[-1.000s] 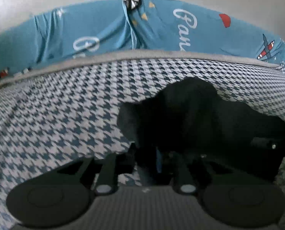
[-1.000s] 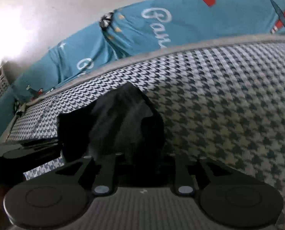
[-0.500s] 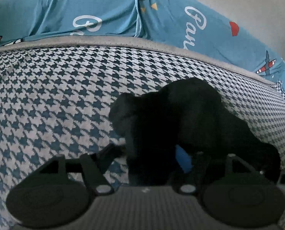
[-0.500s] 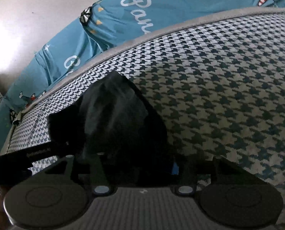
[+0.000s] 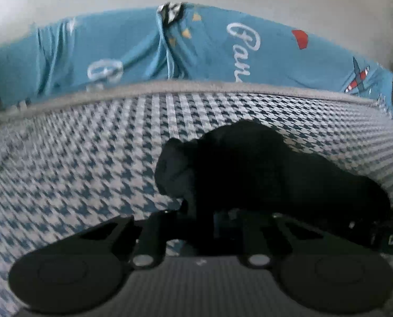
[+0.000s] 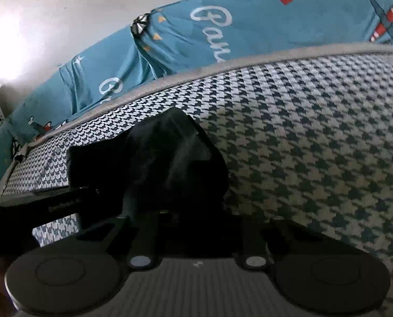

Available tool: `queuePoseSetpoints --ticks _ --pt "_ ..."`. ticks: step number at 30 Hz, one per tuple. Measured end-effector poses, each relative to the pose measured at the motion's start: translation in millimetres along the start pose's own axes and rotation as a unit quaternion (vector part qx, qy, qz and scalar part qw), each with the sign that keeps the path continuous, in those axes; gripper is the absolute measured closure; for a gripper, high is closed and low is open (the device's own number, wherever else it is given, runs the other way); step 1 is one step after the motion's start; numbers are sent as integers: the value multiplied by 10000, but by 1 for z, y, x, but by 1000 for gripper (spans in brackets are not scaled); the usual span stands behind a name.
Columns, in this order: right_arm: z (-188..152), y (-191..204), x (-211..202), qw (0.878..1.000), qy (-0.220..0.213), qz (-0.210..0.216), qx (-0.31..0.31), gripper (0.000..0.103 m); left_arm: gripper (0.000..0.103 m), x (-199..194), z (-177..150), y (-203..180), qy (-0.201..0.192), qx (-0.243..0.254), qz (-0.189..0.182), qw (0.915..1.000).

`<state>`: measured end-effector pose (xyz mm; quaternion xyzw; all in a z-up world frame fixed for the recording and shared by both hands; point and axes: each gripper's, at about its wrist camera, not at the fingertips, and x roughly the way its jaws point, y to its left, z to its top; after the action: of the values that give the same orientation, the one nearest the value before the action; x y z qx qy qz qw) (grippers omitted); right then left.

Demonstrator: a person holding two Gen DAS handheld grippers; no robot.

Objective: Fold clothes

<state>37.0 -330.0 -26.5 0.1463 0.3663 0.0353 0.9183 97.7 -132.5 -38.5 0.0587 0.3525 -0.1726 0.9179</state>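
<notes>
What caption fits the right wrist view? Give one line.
Right gripper, jaws closing on a bunched black garment lying on houndstooth bedding.

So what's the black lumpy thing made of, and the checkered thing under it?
The black garment looks like soft matte cloth: it bunches and creases with a faint sheen on its folds. The checkered cover looks like woven fabric, going by its houndstooth pattern and fine ribbed texture. The exact fibre can't be told.

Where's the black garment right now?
The black garment lies bunched on the houndstooth cover, centre-right in the left wrist view and centre-left in the right, just ahead of both grippers, short of the teal bedding.
</notes>
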Motion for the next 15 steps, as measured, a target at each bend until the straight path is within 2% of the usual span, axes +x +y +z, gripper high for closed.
queuePoseSetpoints --ticks 7,15 --pt "5 17 -13 9987 -323 20 -405 87 92 -16 6 -8 -333 242 454 9981" --pt "9 35 -17 9974 -459 73 -549 87 92 -36 0 11 -514 65 795 9955"
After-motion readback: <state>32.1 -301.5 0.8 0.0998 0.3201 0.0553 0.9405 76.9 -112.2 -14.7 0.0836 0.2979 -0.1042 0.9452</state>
